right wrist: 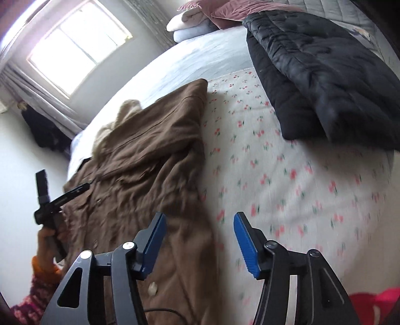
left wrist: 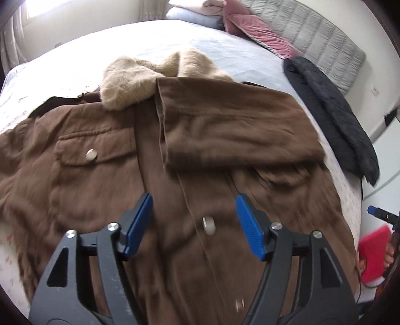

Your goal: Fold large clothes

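A: What is the left tool (left wrist: 193,225) doing, and why is it standing like that?

B: It is gaping wide, gripping nothing. Both blue pads are hanging clear above the brown coat (left wrist: 100,180), with a pale button (left wrist: 208,225) showing in the gap between them. I judge it is hovering to choose its next hold.

A: And the right tool (right wrist: 198,246)?

B: Also standing wide and carrying nothing. Its left pad is sitting over the coat's hem edge, its right pad over the flowered bedspread (right wrist: 287,180), so it is straddling the garment's border, likely lining up on that edge.

A: Where is the coat lying?

B: It is lying spread on the bed, directly under and ahead of the left tool, front side up. Ahead and to the right of that tool, one sleeve (left wrist: 237,135) is lying folded across the chest, which looks like the first fold being done. Further ahead, the fur collar (left wrist: 140,80) is resting at the top.

A: Anything beyond it?

B: A black quilted jacket (right wrist: 325,75) is lying well apart, ahead and right of the right tool, seemingly set aside to keep the folding area free. Pillows (left wrist: 200,12) are sitting farthest off.
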Demonstrator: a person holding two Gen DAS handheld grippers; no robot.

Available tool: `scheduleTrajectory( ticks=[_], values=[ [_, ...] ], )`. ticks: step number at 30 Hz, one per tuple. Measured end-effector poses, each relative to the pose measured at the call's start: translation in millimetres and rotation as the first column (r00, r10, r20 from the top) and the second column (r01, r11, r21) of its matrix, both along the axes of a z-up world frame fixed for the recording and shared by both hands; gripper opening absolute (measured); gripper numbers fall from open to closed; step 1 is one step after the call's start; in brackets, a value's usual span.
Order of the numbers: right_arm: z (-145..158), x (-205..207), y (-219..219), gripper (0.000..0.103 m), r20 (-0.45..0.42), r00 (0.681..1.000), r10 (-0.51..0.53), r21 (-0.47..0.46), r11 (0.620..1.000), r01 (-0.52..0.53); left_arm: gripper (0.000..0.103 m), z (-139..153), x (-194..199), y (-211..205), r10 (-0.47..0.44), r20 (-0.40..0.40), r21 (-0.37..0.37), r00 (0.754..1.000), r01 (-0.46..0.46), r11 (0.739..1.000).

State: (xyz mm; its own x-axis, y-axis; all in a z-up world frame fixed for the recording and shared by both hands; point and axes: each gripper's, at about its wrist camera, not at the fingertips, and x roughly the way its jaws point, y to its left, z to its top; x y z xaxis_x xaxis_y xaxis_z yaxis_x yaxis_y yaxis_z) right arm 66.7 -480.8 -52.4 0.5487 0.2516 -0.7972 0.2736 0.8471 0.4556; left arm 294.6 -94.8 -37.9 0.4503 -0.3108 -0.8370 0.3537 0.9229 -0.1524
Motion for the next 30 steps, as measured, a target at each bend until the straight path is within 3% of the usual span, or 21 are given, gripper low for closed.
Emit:
scheduleTrajectory(
  ticks=[2,5,11,16,23,30],
  values=[
    [5.8,-30.1,7.0,0.065,0.016,1.000,0.010,0.022,1.000,-0.011,0.079,10.6,-25.2,8.6,-0.025,0.020,0.013,0.999,0.024,1.000],
    [2.5,-58.9,25.3,0.070,0.020,1.000,0.006,0.031,0.999,-0.007,0.081,25.7,-63.0,25.0,-0.052,0.037,0.024,0.998,0.051,0.998],
    [-14.5,-113.0,61.4,0.071,0.051,0.999,-0.010,0.053,0.999,0.008,0.081,39.2,-129.0,73.6,-0.058,0.029,0.043,0.998,0.056,0.997],
    [-17.1,-149.1,89.2,0.071,0.043,0.999,0.005,-0.004,1.000,-0.005,0.082,43.0,-174.6,116.3,-0.013,0.031,0.063,0.999,0.011,0.998],
    [-20.2,-165.8,81.0,0.077,0.046,0.999,-0.021,-0.022,1.000,0.022,0.085,28.5,-213.5,182.4,0.110,-0.014,0.084,0.994,-0.108,0.991],
    [-41.9,-152.1,64.4,0.077,0.045,0.997,-0.063,0.017,0.998,0.062,0.085,-2.1,-223.6,240.3,0.233,-0.131,0.020,0.964,-0.232,0.972]
  ],
)
